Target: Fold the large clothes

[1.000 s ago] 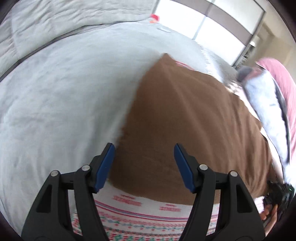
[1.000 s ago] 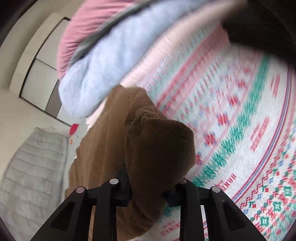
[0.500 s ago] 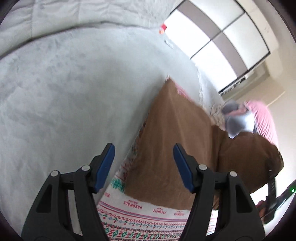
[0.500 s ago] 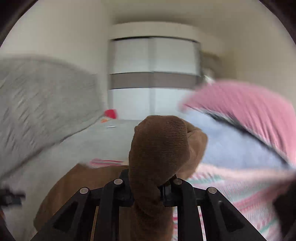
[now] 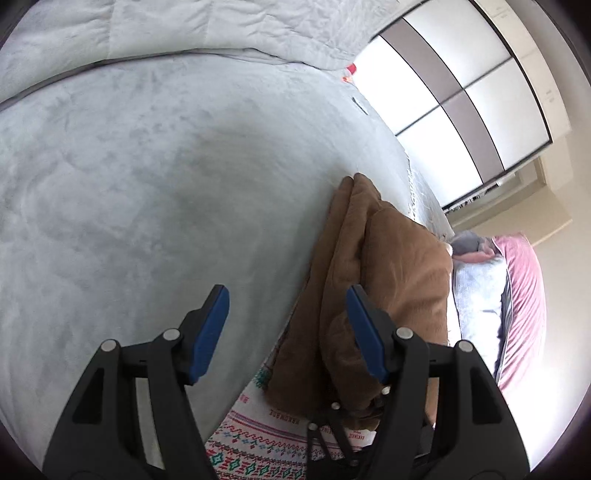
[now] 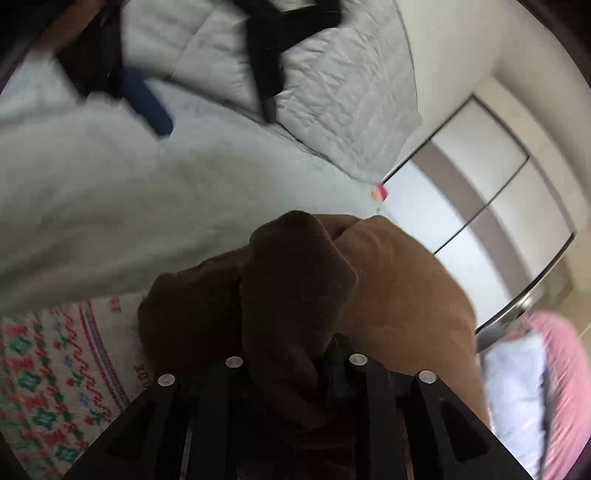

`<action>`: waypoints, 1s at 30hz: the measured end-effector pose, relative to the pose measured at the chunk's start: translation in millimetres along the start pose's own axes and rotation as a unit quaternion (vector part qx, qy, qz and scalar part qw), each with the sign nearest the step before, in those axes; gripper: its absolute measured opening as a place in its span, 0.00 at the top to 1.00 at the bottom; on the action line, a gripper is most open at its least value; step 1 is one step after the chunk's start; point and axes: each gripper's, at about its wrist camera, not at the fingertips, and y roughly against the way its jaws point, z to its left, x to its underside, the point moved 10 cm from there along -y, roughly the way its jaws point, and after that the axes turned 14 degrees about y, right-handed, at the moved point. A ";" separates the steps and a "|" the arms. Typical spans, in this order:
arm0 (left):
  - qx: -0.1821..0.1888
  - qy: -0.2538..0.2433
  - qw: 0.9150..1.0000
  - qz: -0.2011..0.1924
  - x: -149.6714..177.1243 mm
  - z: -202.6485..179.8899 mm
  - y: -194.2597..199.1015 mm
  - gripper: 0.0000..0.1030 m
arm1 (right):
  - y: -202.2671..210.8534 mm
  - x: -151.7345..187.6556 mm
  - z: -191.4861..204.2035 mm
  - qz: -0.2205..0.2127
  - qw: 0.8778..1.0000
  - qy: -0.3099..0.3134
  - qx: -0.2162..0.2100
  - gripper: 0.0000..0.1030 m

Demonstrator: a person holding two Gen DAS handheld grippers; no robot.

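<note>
A brown garment (image 5: 399,266) lies doubled over on a white patterned knit cloth (image 5: 258,443) on the bed. In the left wrist view my left gripper (image 5: 286,295) stands open over the grey bed cover (image 5: 147,184), just left of the garment, with nothing between its blue pads. A thick bunch of the brown garment (image 6: 295,288) fills my right gripper (image 6: 291,350) and hides its pads. Those jaws are opening with the cloth still between them. The right gripper's black frame (image 5: 343,417) shows low in the left wrist view, beside the brown fold.
A grey quilt (image 5: 184,26) is heaped along the far side of the bed. A pile of pink and pale blue clothes (image 5: 517,295) sits right of the garment. White wardrobe doors (image 5: 461,92) stand beyond, and a small red thing (image 5: 351,68) lies near them.
My right gripper has swung the brown fold across the garment toward the left gripper, rolling as it went. The flat brown panel is now doubled over. The left gripper shifted off the garment onto the grey cover.
</note>
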 end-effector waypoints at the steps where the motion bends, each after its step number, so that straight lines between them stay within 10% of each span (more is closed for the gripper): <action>1: 0.002 -0.005 1.000 0.004 1.7 -2.7 -1.8 0.35 | -1.5 2.3 -5.9 0.000 1.000 -0.001 -0.009 0.72; 5: 0.001 -0.015 1.000 0.005 2.9 -8.6 -5.0 0.35 | 32.1 0.6 -16.9 -0.033 0.994 -0.045 -0.094 0.46; 10: 0.009 -0.036 0.999 -0.006 10.7 -23.9 -3.3 0.35 | 79.0 27.3 -72.0 -0.088 0.960 -0.195 -0.181 0.46; 13: 0.019 -0.084 0.996 -0.006 28.4 -50.6 -6.1 0.35 | 89.5 59.5 -113.1 -0.089 0.938 -0.281 -0.182 0.52; 16: 0.032 -0.133 0.991 0.006 50.2 -77.3 -13.5 0.35 | 86.6 102.5 -145.4 -0.047 0.934 -0.324 -0.142 0.79; 24: -0.106 -0.206 0.973 -0.001 69.3 -62.3 -58.2 0.44 | 56.4 151.2 -132.5 0.039 0.920 -0.353 -0.164 0.80; 30: -0.092 -0.168 0.981 0.026 64.8 -43.8 -65.4 0.45 | 41.2 162.8 -105.7 0.074 0.912 -0.358 -0.187 0.80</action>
